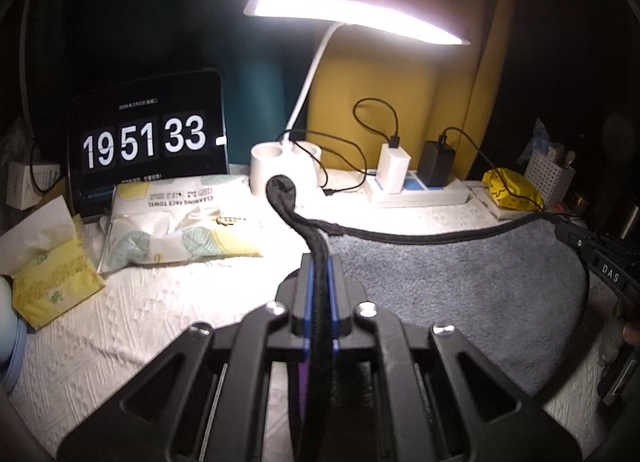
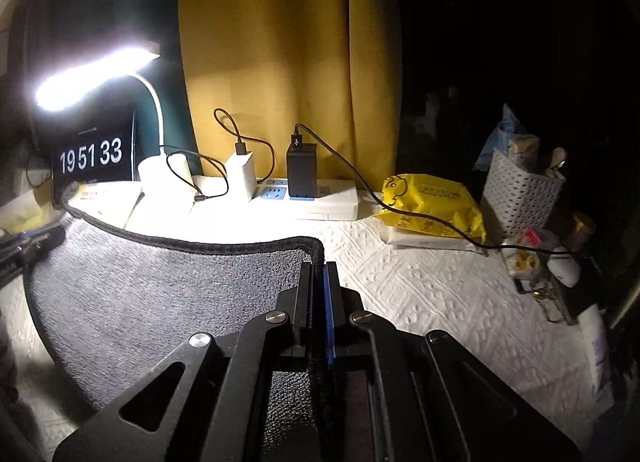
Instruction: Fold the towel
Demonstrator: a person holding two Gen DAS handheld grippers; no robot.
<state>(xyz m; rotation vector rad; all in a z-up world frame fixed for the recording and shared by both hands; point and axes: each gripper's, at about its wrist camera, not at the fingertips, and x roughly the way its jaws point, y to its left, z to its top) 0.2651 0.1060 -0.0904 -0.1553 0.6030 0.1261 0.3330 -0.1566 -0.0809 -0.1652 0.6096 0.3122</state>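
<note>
A grey towel point(image 1: 460, 282) with a black hem lies on the white textured cloth point(image 1: 160, 302). My left gripper point(image 1: 319, 262) is shut on the towel's left corner, and the black hem curls up beyond its tips. My right gripper point(image 2: 320, 266) is shut on the towel's point(image 2: 160, 294) right corner. The hem runs taut between the two corners. The right gripper also shows at the right edge of the left wrist view point(image 1: 576, 240), and the left gripper at the left edge of the right wrist view point(image 2: 48, 236).
A lit desk lamp point(image 1: 352, 18), a tablet clock point(image 1: 148, 142), a face towel pack point(image 1: 176, 218), a tissue pack point(image 1: 52, 270), a power strip with chargers point(image 2: 312, 198), a yellow wipes pack point(image 2: 432, 206) and a perforated basket point(image 2: 520, 194) line the back.
</note>
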